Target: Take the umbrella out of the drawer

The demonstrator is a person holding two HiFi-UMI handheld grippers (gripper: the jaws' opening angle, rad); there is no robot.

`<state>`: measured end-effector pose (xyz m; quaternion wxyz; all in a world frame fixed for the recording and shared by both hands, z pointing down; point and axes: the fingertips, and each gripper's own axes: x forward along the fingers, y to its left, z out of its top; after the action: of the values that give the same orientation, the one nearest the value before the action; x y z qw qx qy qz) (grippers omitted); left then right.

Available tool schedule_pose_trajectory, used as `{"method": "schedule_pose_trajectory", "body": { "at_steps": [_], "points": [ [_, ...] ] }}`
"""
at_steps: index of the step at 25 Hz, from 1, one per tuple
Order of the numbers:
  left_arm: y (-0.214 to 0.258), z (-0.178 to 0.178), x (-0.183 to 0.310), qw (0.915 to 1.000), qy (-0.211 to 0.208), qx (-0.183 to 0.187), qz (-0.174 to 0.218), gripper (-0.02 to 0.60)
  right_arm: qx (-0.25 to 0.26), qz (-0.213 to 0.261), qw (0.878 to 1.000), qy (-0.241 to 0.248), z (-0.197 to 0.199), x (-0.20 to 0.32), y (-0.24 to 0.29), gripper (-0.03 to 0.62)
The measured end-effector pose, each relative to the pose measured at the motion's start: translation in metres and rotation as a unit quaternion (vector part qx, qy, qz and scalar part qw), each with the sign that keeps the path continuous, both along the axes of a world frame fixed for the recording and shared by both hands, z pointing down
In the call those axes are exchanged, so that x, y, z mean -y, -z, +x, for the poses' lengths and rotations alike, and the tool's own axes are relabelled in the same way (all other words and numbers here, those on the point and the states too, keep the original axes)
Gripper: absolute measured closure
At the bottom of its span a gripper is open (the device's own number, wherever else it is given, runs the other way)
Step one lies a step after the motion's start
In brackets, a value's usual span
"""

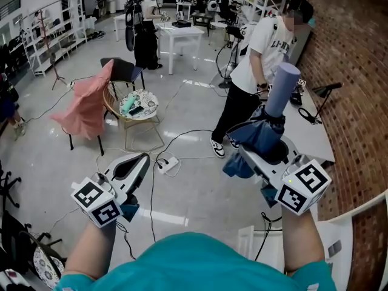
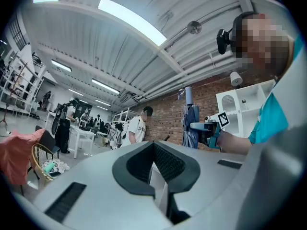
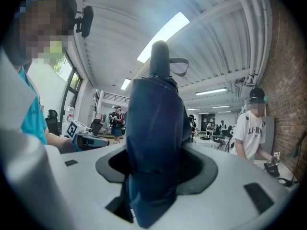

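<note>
My right gripper [image 1: 265, 145] is shut on a folded dark blue umbrella [image 1: 262, 133] and holds it upright in the air at the right of the head view. Its grey-blue handle [image 1: 282, 85] points up. In the right gripper view the umbrella [image 3: 156, 138] fills the gap between the jaws of the right gripper [image 3: 154, 171], and its strap loops out near the top. My left gripper [image 1: 134, 162] hovers at the lower left with its jaws together and nothing in them; the left gripper view shows its jaws [image 2: 157, 169] and the umbrella [image 2: 190, 123] beyond. No drawer is in view.
A person in a white shirt [image 1: 259, 53] bends over a grey counter [image 1: 312, 135] by the brick wall [image 1: 357, 65]. A chair draped in pink cloth [image 1: 85, 105] and a round wire table [image 1: 137, 109] stand on the floor ahead. A power strip [image 1: 167, 163] lies below. A white cabinet [image 2: 242, 102] stands behind.
</note>
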<state>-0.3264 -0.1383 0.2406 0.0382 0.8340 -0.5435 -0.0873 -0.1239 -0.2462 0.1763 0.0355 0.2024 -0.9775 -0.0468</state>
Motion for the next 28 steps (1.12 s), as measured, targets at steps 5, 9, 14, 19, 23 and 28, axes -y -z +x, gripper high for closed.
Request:
{"method": "schedule_pose_trajectory", "body": {
  "at_steps": [5, 9, 14, 19, 23, 28],
  "points": [
    [0.0025, -0.0001, -0.0031, 1.0000, -0.002, 0.002, 0.005, 0.571, 0.006, 0.005, 1.000, 0.000, 0.0008, -0.0031, 0.0034, 0.333],
    [0.0071, 0.0010, -0.0015, 1.0000, -0.002, 0.000, 0.003, 0.571, 0.006, 0.004, 1.000, 0.000, 0.0019, -0.0014, 0.0071, 0.333],
    [0.0050, 0.0038, -0.0053, 1.0000, -0.005, 0.002, 0.003, 0.571, 0.006, 0.003, 1.000, -0.004, 0.0042, -0.0049, 0.0041, 0.333],
    [0.0047, 0.0062, -0.0037, 1.0000, -0.007, 0.003, 0.002, 0.571, 0.006, 0.003, 1.000, -0.007, 0.0059, -0.0035, 0.0031, 0.333],
    [0.0061, 0.0053, -0.0058, 0.9999, -0.009, 0.002, 0.005, 0.571, 0.010, 0.004, 1.000, -0.007, 0.0053, -0.0069, 0.0045, 0.333],
    [0.0075, 0.0047, -0.0083, 0.9999, -0.010, 0.003, 0.007, 0.571, 0.016, 0.003, 1.000, -0.009, 0.0059, -0.0084, 0.0068, 0.333]
  ]
}}
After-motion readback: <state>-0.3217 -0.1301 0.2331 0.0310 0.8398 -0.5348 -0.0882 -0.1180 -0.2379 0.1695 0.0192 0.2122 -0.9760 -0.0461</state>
